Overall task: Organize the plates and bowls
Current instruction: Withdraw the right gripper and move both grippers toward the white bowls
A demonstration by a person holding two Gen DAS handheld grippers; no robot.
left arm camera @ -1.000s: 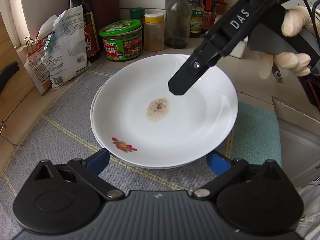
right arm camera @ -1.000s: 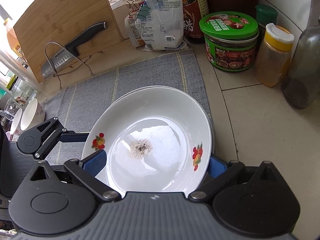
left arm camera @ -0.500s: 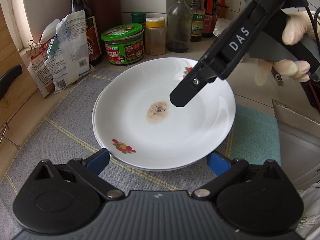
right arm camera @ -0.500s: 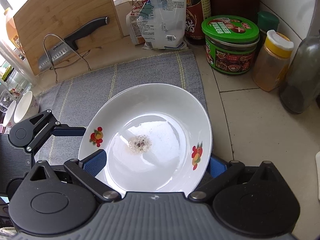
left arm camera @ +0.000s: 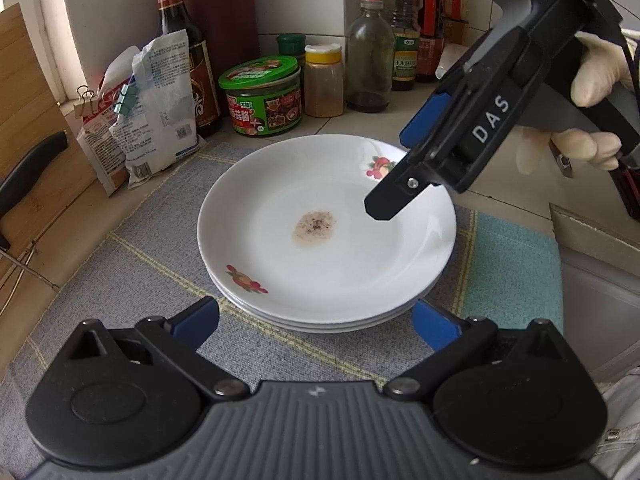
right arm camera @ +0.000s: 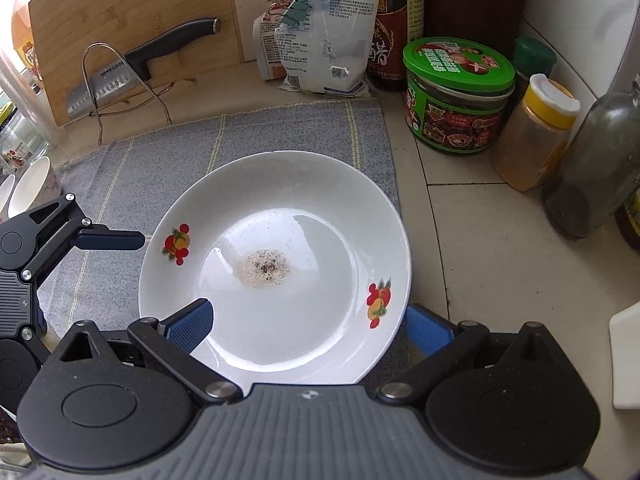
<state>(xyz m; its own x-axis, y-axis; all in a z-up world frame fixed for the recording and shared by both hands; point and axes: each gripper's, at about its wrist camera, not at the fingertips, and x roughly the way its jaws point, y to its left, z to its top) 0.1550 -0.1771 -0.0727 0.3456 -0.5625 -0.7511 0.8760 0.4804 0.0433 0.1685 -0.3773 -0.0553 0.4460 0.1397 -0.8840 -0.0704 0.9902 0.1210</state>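
Left wrist view: a stack of white plates (left arm camera: 326, 240) sits on a grey mat (left arm camera: 132, 280) in the middle of the frame. The top plate has fruit prints at its 11 and 7 o'clock rim and a speckled brown stain (left arm camera: 315, 227) at its centre. The left gripper (left arm camera: 316, 322) is released, its blue fingers spread wide to either side of the stack's near edge at 6 o'clock; whether they touch it I cannot tell. The right gripper (left arm camera: 394, 184) reaches in from 2 o'clock, held by a gloved hand (left arm camera: 592, 120), its black tip over the plate's right half. From here I cannot tell its jaw state. At 12 o'clock stand a green-lidded jar (left arm camera: 262, 96), a yellow-capped spice jar (left arm camera: 324, 80) and a glass bottle (left arm camera: 369, 54); clipped bags (left arm camera: 148, 108) lean at 10 o'clock.

Right wrist view: the right gripper (right arm camera: 308, 328) is released, its blue fingers wide apart. The left one lies over the near-left rim of the top plate (right arm camera: 276, 268), the right one just outside the rim at 4 o'clock. The left gripper (right arm camera: 108, 239) enters at 9 o'clock, one blue finger pointing at the plate's left rim, just short of it. A cleaver (right arm camera: 132, 68) rests in a wire stand against a wooden board (right arm camera: 132, 12) at 11 o'clock. Bowls (right arm camera: 32, 188) peek in at 9 o'clock.
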